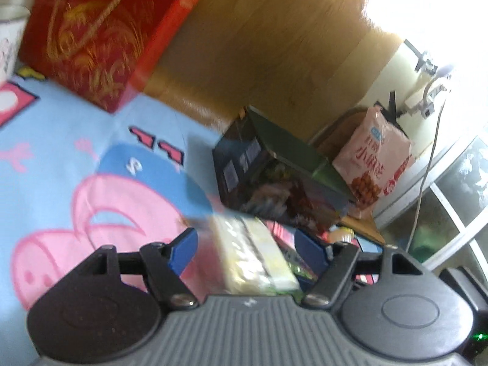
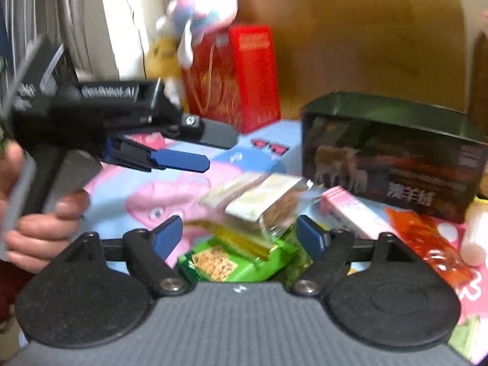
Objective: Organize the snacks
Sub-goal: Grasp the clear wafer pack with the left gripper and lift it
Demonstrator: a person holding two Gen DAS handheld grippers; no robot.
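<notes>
Snacks lie in a pile on a cartoon-pig blanket. My left gripper is open over a pale yellow-white packet; it touches nothing. My right gripper is open above a clear packet with a white label, lying on a green cracker pack. A pink box and an orange packet lie to the right. The left gripper also shows in the right wrist view, held in a hand, above the blanket. A dark green box stands behind the pile.
A red gift box stands at the blanket's far edge; it also shows in the right wrist view with a plush toy on top. A pink snack bag leans behind the dark box. A wooden headboard runs behind.
</notes>
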